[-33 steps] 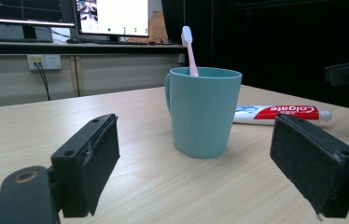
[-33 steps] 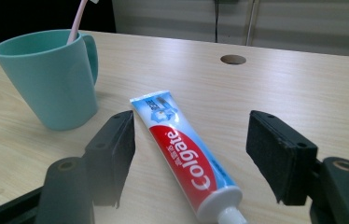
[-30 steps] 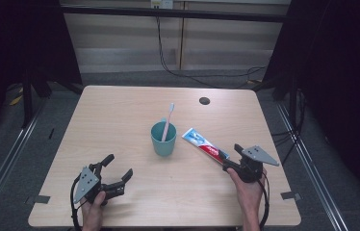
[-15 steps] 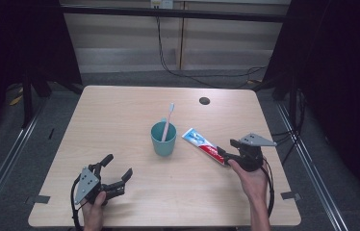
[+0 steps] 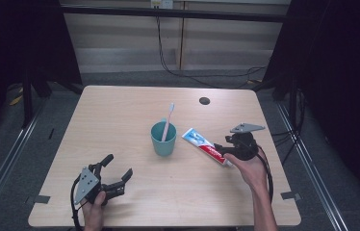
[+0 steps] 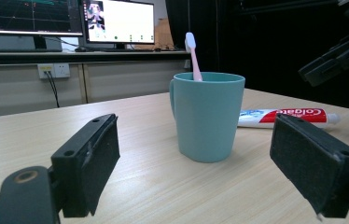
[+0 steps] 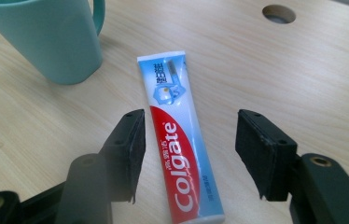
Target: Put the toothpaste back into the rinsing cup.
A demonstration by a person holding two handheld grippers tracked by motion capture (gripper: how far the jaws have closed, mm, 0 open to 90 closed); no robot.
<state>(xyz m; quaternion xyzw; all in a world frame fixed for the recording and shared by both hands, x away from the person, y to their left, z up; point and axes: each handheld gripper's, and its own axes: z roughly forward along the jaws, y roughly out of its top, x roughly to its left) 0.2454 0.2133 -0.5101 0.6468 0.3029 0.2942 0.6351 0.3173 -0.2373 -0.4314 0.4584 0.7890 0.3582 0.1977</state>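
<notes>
Item 1, left gripper [image 5: 115,173]: rests low near the front left of the table [image 5: 120,115], jaws wide apart, holding nothing, aimed toward the cup

Item 2, teal cup [image 5: 163,138]: upright at mid-table, well apart from the left gripper; a pink toothbrush [image 5: 169,120] stands in it, head up

Item 3, toothpaste tube [image 5: 206,147]: flat on the table just right of the cup, not touching it, its cap end toward the person's right hand [image 5: 248,166]

Item 4, right gripper [image 5: 227,146]: over the tube's near end, jaws apart and straddling the tube [image 7: 179,144], one on each side, neither pressing it

Status, as judged: approach and alignment done; closing on the tube, lifting it and placing it remain
</notes>
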